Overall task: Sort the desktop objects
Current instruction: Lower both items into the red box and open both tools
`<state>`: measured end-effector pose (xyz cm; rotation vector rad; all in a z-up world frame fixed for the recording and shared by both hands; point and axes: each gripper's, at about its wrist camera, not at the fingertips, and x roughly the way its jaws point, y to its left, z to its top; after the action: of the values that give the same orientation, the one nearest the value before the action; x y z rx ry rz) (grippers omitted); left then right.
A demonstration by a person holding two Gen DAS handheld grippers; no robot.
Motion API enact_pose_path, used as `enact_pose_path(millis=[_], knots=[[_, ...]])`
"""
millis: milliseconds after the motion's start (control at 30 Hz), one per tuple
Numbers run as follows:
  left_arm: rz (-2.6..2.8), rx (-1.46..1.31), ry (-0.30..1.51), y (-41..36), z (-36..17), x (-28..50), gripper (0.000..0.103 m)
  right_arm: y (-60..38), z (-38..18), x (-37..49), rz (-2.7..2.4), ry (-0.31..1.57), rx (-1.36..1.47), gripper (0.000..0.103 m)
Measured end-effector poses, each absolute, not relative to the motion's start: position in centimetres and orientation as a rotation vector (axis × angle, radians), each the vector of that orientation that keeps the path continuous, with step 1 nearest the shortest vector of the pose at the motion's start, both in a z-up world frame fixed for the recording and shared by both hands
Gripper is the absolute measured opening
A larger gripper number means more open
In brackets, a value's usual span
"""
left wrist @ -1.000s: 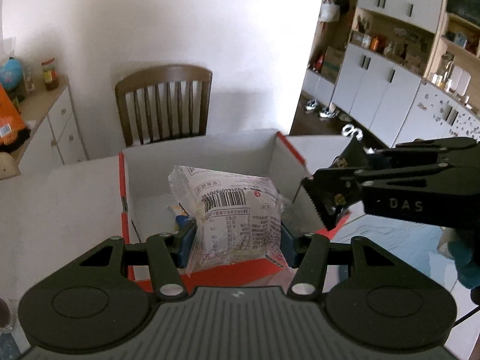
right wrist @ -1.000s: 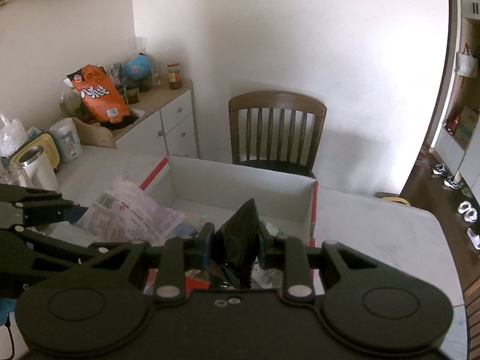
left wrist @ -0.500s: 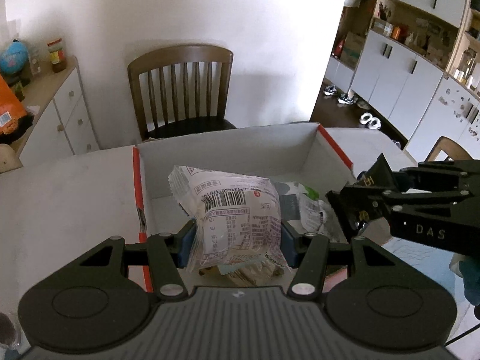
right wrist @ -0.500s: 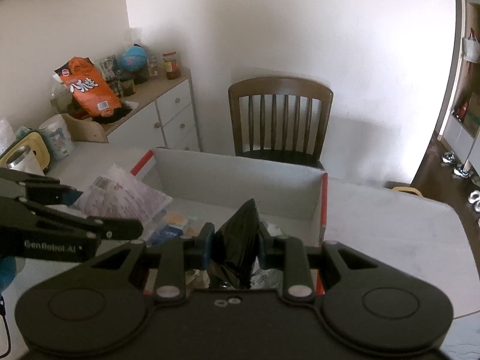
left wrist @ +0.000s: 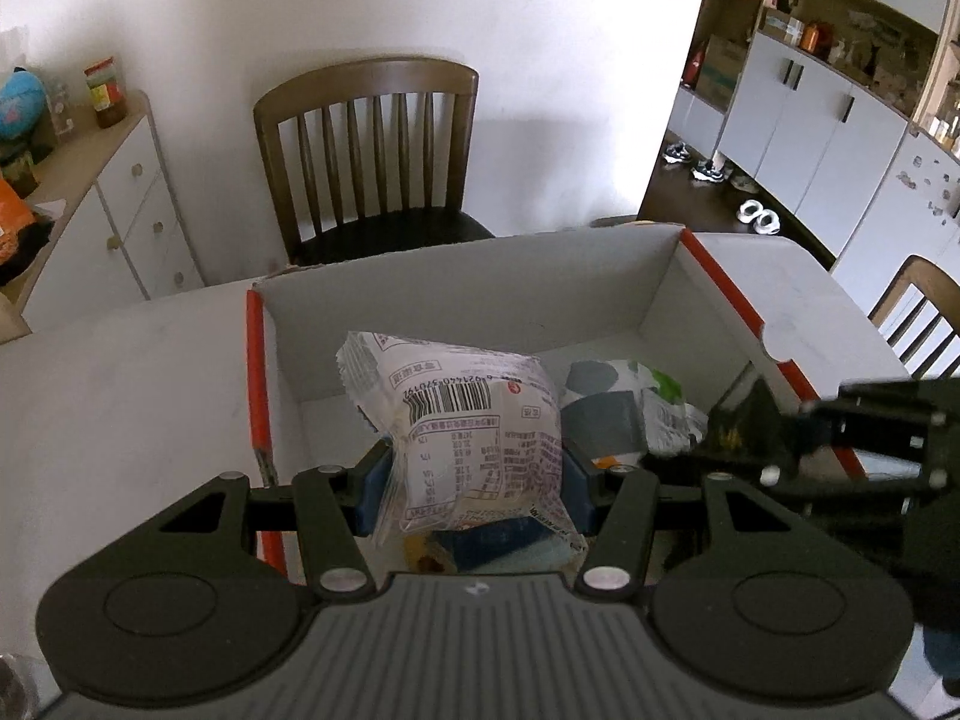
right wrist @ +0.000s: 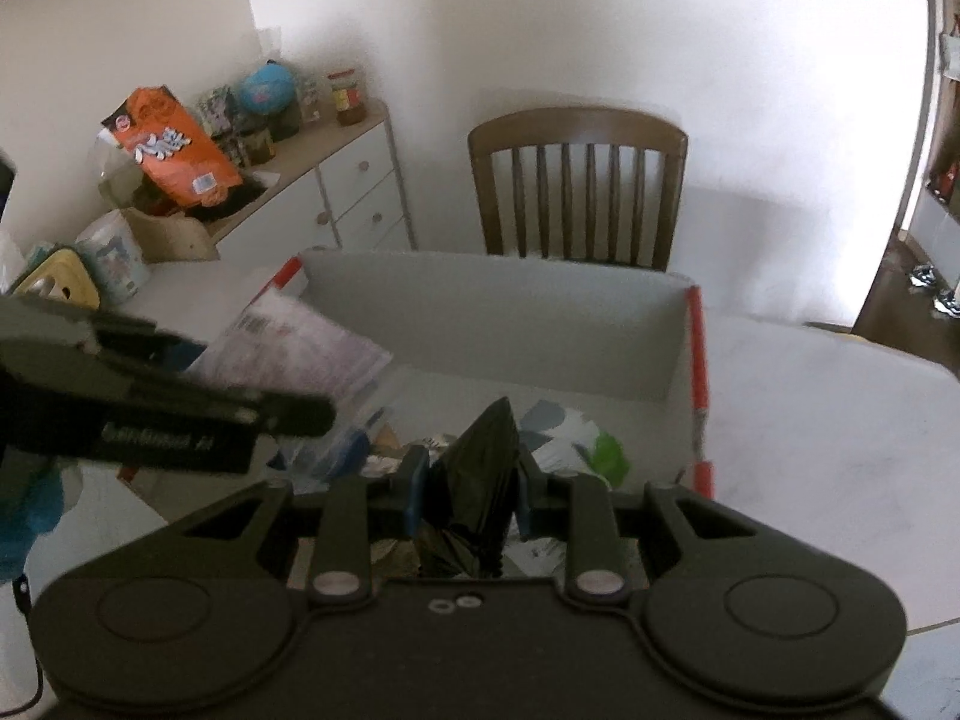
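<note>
My left gripper (left wrist: 474, 480) pinches the white snack packet (left wrist: 468, 438) over the cardboard box (left wrist: 480, 276), near its left wall. My right gripper (right wrist: 471, 498) clamps a black pouch (right wrist: 480, 480) nearer the right wall. I should lower both, then release gently.

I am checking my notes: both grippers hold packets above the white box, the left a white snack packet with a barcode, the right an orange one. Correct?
Not quite. The right wrist view shows the right gripper clamping a black packet, not an orange one. The left gripper does hold the white barcode packet over the white box.
</note>
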<state>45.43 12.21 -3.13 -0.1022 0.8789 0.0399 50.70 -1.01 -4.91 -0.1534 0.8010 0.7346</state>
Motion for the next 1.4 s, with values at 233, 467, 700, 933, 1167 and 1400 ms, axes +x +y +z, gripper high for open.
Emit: enact_pose_path(millis=[233, 467, 700, 933, 1167, 1400], knots=[[0.060, -0.099, 0.906, 12.3, -4.0, 47.6, 0.055, -0.4, -6.4, 50.8, 0.756, 0.840, -0.154, 0.027], [0.057, -0.136, 0.939, 12.8, -5.3, 48.5, 0.055, -0.4, -7.5, 50.9, 0.762, 0.864, -0.162, 0.027], [0.061, -0.125, 0.948, 12.6, -5.6, 48.9, 0.058, -0.7, -8.1, 51.0, 0.763, 0.874, -0.158, 0.031], [0.082, -0.095, 0.948, 12.4, -5.7, 49.2, 0.072, -0.7, -8.1, 50.8, 0.770, 0.871, -0.166, 0.044], [0.099, -0.110, 0.940, 12.9, -5.3, 48.8, 0.079, -0.9, -7.9, 50.4, 0.764, 0.863, -0.166, 0.056], [0.110, -0.111, 0.910, 12.8, -4.1, 48.1, 0.086, -1.4, -7.0, 50.2, 0.755, 0.844, -0.149, 0.066]])
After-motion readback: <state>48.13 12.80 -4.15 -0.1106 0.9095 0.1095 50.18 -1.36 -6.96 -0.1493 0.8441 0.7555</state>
